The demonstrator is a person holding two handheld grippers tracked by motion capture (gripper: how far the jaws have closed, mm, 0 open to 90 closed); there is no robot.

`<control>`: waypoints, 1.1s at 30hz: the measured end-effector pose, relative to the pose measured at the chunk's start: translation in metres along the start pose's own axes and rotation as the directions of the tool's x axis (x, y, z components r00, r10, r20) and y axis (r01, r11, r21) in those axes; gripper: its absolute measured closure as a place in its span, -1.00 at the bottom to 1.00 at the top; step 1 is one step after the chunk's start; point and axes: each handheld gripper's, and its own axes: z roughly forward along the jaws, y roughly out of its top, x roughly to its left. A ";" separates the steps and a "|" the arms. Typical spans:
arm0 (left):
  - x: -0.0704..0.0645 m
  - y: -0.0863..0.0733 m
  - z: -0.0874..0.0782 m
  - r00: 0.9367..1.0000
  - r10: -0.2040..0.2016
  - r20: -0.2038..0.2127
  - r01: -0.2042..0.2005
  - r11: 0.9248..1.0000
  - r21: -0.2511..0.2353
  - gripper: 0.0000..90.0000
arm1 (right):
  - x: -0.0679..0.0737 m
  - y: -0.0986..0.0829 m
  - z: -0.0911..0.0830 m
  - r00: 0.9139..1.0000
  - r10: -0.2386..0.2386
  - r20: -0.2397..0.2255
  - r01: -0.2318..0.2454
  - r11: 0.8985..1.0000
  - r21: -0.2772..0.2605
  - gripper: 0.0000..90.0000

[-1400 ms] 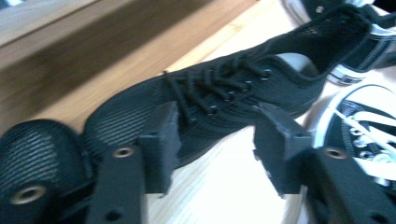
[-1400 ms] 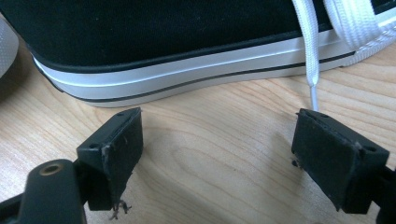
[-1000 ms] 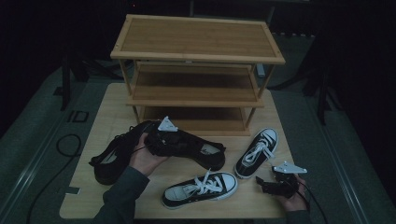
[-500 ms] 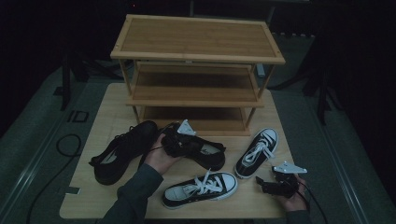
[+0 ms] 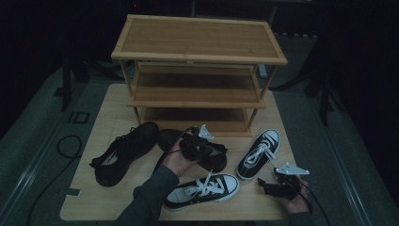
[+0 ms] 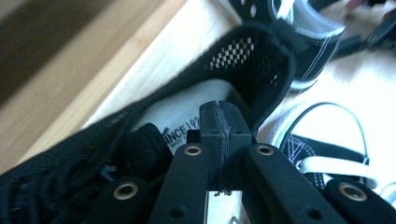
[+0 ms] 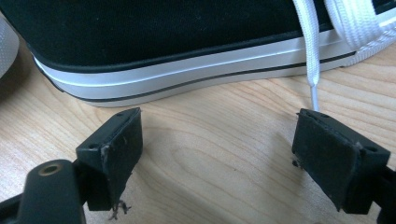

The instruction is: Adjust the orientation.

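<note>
The black shoe's white insole (image 6: 187,116) bears print reading "SINCE 19", cut off by the jaws, and the floor mat (image 5: 77,117), at the frame's left, reads "ID".

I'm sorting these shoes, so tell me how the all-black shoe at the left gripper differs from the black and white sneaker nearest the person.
The all-black shoe has dark laces and no white trim; the black and white sneaker has white laces, toe and sole band. The left gripper, shut, sits at the all-black shoe's opening; the sneaker lies untouched on the table. Both are low-top lace-ups.

Dark recording studio: lone wooden table (image 5: 94,197), floor cable (image 5: 59,146), stand legs (image 5: 324,101).
</note>
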 end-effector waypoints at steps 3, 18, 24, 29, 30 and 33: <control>0.000 -0.004 0.000 1.000 -0.001 0.004 0.001 1.000 0.012 1.00 | 0.000 0.000 0.000 1.000 0.000 0.000 0.000 1.000 0.000 -0.64; -0.006 -0.014 -0.026 0.997 0.009 -0.077 -0.013 0.999 -0.048 0.67 | 0.000 0.000 0.000 1.000 -0.001 0.000 0.001 1.000 -0.001 -0.64; -0.009 -0.011 -0.030 0.989 0.003 -0.147 -0.015 0.997 -0.082 0.28 | 0.000 0.000 0.000 1.000 -0.001 0.001 0.001 1.000 -0.001 -0.64; -0.004 -0.011 -0.032 0.976 -0.067 -0.208 0.048 0.994 -0.098 -0.04 | 0.000 0.000 0.000 1.000 -0.001 0.000 0.001 1.000 -0.001 -0.64; -0.003 -0.011 -0.031 0.971 -0.082 -0.225 0.060 0.993 -0.102 -0.09 | 0.000 0.000 0.000 1.000 -0.001 0.000 0.001 1.000 -0.001 -0.64; 0.001 -0.012 -0.027 0.955 -0.122 -0.272 0.103 0.991 -0.082 -0.30 | 0.000 0.000 0.000 1.000 -0.001 0.000 0.001 1.000 -0.001 -0.64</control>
